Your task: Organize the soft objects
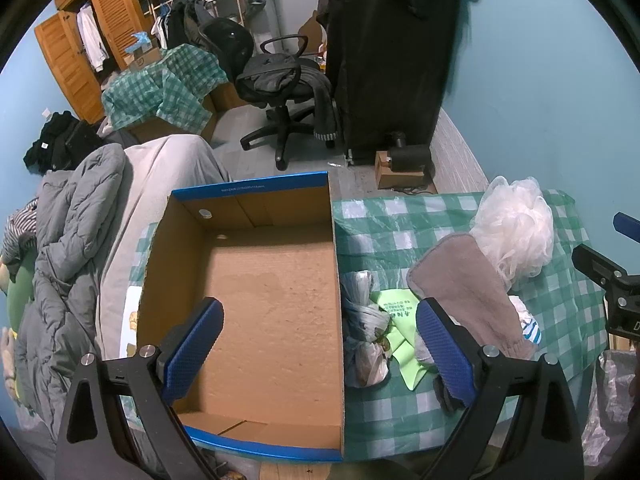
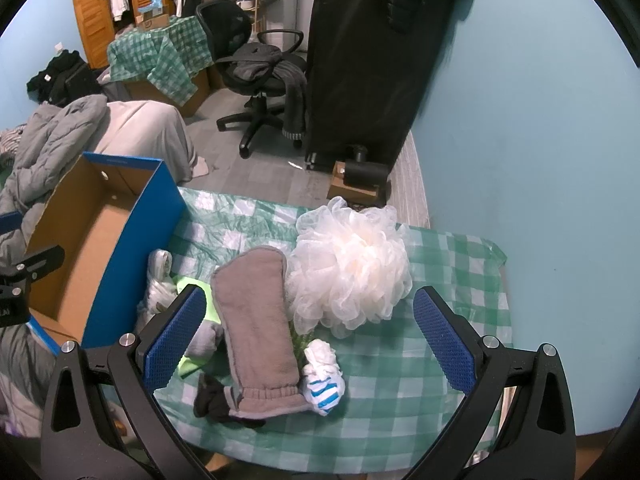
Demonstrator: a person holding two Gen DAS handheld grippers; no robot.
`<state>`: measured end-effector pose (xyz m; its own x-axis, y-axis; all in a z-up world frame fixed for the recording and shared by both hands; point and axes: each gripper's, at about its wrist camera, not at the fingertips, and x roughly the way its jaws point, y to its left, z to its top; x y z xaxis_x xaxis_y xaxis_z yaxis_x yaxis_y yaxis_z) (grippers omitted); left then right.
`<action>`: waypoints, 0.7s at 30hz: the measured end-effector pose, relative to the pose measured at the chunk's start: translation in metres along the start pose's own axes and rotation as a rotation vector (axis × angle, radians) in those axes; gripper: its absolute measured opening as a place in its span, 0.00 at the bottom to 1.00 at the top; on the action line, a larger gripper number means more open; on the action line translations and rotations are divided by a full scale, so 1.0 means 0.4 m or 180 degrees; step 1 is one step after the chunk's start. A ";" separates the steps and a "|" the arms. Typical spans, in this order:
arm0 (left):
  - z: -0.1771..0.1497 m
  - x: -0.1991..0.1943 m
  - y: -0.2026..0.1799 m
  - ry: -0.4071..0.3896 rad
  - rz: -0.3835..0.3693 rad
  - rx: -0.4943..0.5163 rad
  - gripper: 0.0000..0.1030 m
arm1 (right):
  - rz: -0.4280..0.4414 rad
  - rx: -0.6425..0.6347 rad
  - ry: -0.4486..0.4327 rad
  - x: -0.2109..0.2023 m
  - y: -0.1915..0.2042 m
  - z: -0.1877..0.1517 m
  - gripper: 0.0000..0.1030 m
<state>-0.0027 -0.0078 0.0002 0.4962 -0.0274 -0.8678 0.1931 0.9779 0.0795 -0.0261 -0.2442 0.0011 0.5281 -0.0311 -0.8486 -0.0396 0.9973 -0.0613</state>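
Checked green cloth (image 2: pixel 400 380) covers the table where a soft, light grey mitt (image 2: pixel 256 320) lies beside a white mesh sponge (image 2: pixel 352 268), likely easiest pinched at its cuff, while the cardboard box (image 1: pixel 256 208) sits empty and both the left gripper (image 1: pixel 320 356) and right gripper (image 2: pixel 312 340) hover spread wide, grasping nothing.

— Items on the surface?
— White mesh bath pouf (image 2: pixel 352 268), far side. Grey-brown mitt (image 2: pixel 256 332) flat, touching it. Blue-striped white bundle (image 2: pixel 324 380) at the mitt's cuff. Knotted plastic bags (image 1: pixel 366 320) beside the box.
— The box?
— Blue cardboard box (image 1: pixel 256 280), open, nothing inside.
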 end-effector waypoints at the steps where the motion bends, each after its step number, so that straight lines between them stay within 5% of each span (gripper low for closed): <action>1: -0.001 0.000 -0.001 -0.0001 0.0002 -0.0003 0.95 | -0.0002 0.0000 -0.0003 0.000 0.000 0.000 0.99; 21: -0.006 -0.007 -0.015 0.0017 -0.0016 0.0012 0.95 | -0.0005 0.0006 -0.0002 0.000 -0.011 -0.003 0.99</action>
<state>-0.0074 -0.0130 0.0010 0.4906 -0.0311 -0.8708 0.1988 0.9770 0.0771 -0.0269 -0.2487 0.0008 0.5287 -0.0327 -0.8482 -0.0373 0.9974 -0.0617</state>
